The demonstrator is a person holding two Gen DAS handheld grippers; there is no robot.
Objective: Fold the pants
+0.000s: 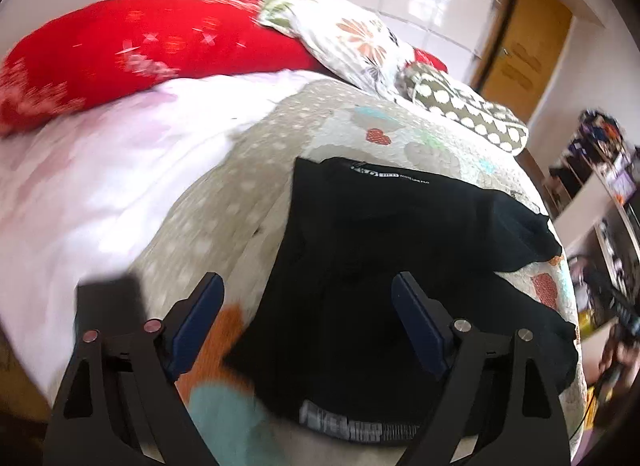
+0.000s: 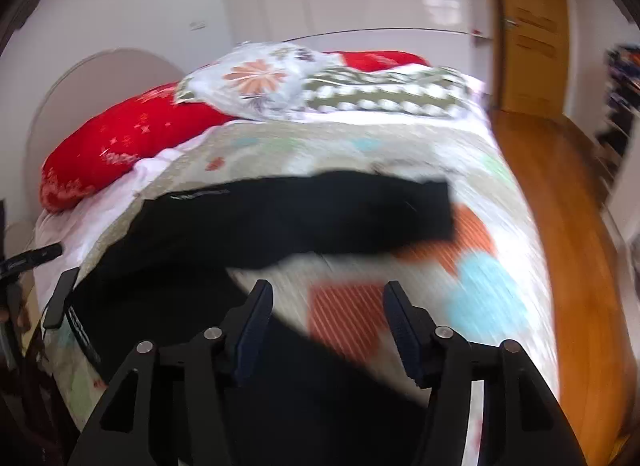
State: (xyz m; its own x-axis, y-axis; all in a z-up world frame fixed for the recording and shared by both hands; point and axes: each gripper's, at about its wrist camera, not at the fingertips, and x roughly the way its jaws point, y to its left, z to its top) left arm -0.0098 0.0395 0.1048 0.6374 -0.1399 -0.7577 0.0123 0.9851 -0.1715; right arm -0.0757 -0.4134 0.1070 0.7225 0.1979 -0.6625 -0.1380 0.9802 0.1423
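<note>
Black fabric pants (image 1: 400,250) lie partly folded on a patchwork quilt (image 1: 248,201) covering a bed, with both grippers hovering open above them.

The left gripper (image 1: 306,324) has its jaws spread wide over the pants near a grey printed waistband, gripping nothing. The right gripper (image 2: 326,324) also stands open and empty, above the quilt beside the pants' edge. One dark leg stretches across the quilt. A red patterned pillow (image 1: 132,49) and a floral pillow (image 1: 352,41) rest at the headboard end.
</note>
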